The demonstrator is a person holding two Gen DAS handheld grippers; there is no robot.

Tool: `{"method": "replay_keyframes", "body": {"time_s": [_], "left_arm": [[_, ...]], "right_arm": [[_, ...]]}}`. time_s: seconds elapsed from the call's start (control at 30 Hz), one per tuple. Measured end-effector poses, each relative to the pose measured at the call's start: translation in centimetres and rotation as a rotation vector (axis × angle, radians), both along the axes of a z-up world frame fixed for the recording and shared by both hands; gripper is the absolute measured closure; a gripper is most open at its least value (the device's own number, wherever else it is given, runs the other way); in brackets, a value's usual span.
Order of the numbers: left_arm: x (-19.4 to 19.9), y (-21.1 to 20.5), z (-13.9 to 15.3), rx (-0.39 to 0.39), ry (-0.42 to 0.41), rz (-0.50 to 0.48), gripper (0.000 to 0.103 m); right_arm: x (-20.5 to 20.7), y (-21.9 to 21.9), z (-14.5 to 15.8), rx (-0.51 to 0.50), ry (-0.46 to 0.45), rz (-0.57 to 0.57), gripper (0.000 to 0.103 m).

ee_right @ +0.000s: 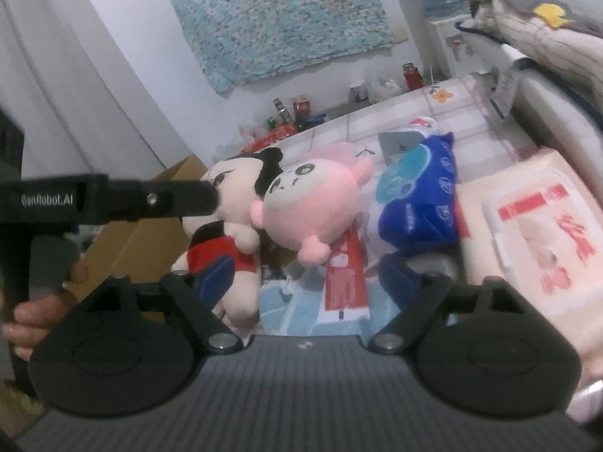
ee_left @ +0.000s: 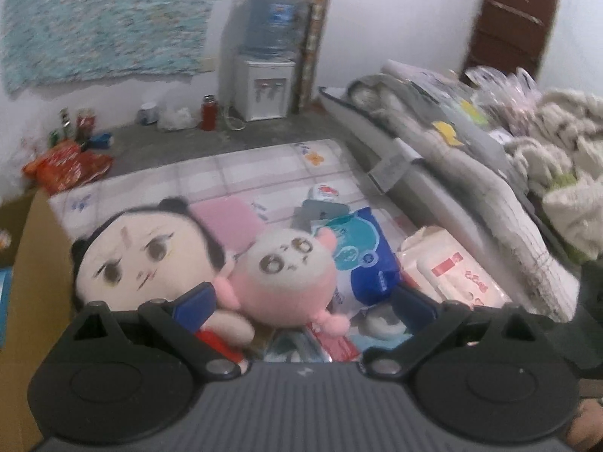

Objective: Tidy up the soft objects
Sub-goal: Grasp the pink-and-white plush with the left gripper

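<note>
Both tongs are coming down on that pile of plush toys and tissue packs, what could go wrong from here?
1. The pink round plush toy leans against the black-haired plush doll; closing the left tongs there may catch both.
2. The right tongs stand open over the red-and-white flat packet, with the doll's leg by one finger, so they may pinch the wrong item.
3. The blue plastic tissue pack rests beside the pink toy and could slide when it is lifted.

Water dispenser (ee_left: 264, 88) by the wall, red flask (ee_left: 208, 112) beside it, brown door (ee_left: 512, 19).
</note>
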State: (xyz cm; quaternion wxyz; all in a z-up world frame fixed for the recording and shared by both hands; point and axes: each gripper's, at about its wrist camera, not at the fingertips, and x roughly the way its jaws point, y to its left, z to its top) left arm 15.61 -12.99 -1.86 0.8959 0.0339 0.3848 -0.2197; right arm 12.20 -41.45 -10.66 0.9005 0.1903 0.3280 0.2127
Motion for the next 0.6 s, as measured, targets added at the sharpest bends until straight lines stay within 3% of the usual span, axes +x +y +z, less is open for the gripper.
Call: {"method": "replay_keyframes", "body": {"time_s": [0.17,0.47,0.6], "left_arm": [[2.8,-2.3,-0.9,0.056,0.002,-0.078,0.002],[6.6,-4.9,-5.2,0.217,0.088,-0.094,0.010],[6.9,-4.9,-6.0,0.266,0.081,-0.066,0.016]], "right_arm": [[2.1,1.4,-1.0,-0.051,-0.029,0.030,0.042],[3.8,2.0,-3.0,-0.063,-0.032,0.052,0.042],[3.9,1.6,-3.5,-0.061,-0.036,0.049,0.042]]}}
